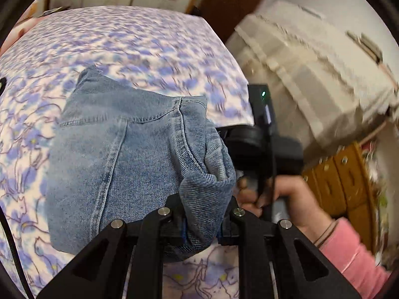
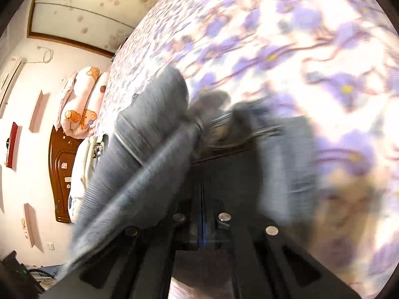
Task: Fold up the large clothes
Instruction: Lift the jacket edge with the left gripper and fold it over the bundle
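Observation:
Blue denim jeans [image 1: 119,154] lie bunched on a bed sheet [image 1: 124,42] printed with purple flowers. My left gripper [image 1: 203,214] is shut on a thick fold of the denim near the bottom of the left wrist view. To its right a hand [image 1: 294,199] in a pink sleeve holds the right gripper's black body [image 1: 264,144], whose tips are hidden behind the denim edge. In the blurred right wrist view my right gripper [image 2: 202,164] is shut, with the jeans [image 2: 149,129] stretched from its tips and draped on both sides over the sheet [image 2: 274,37].
A pile of pale folded bedding [image 1: 311,74] and a yellow wooden cabinet [image 1: 344,174] stand beyond the bed's right edge. A brown headboard [image 2: 62,164], bear-print pillows [image 2: 79,99] and another folded item [image 2: 82,164] are at the bed's far end.

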A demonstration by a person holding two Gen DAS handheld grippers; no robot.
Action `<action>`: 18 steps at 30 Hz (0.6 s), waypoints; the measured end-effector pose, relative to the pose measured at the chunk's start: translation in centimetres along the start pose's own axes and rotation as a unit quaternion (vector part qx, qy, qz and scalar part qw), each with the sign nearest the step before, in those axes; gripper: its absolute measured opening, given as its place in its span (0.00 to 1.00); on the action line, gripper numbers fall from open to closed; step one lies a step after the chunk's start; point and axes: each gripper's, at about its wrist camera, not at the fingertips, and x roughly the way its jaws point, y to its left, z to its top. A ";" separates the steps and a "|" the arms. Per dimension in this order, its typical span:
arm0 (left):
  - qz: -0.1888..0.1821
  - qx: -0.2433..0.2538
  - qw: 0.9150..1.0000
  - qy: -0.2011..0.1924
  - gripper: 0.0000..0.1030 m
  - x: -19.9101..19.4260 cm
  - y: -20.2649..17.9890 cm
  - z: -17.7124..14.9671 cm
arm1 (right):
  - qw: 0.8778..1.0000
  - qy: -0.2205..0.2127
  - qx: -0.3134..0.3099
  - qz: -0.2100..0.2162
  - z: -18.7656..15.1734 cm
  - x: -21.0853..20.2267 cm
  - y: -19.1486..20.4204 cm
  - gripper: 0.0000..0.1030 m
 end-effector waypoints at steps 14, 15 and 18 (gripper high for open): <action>0.059 0.063 0.989 0.119 0.18 9.6 -2.1 -5.1 | 0.996 -0.034 0.075 0.032 -0.3 -4.5 -8.6 0.00; 0.059 0.062 0.989 0.124 0.20 10.0 -2.1 -5.3 | 0.996 -0.036 0.070 0.032 -0.2 -4.6 -8.4 0.00; 0.069 0.068 0.986 0.138 0.21 11.1 -2.1 -5.9 | 0.998 -0.033 0.051 0.020 0.4 -4.3 -7.3 0.00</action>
